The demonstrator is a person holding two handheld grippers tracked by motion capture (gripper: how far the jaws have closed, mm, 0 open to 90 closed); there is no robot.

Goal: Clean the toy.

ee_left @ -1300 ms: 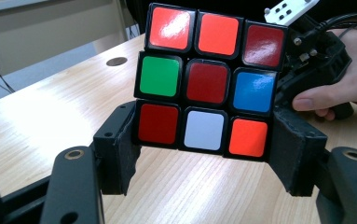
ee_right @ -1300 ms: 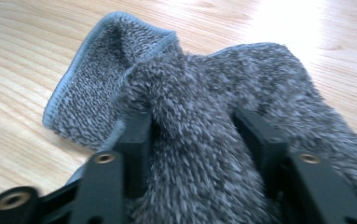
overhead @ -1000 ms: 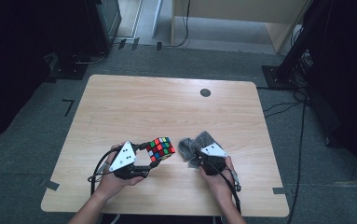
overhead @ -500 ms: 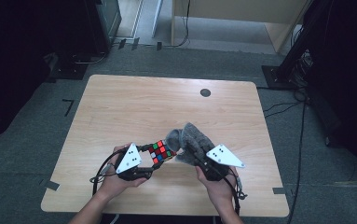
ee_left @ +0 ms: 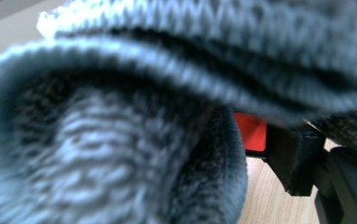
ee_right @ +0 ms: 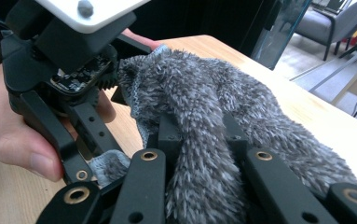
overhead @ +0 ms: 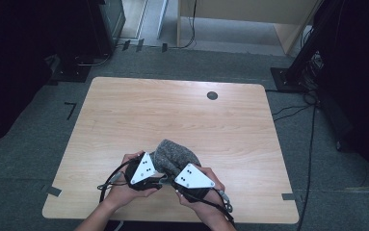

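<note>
One fuzzy grey knitted sock [overhead: 175, 156] drapes over one colourful puzzle cube [ee_left: 250, 133]; my right hand-held gripper [ee_right: 198, 135] is clamped on the sock, its length running away across the bench [overhead: 182, 110]; my left hand-held gripper [overhead: 158, 180] is clamped on the cube.

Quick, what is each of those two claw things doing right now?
Left gripper: closed, holding the colourful puzzle cube under the cloth.
Right gripper: closed on the fuzzy grey knitted cloth.
</note>
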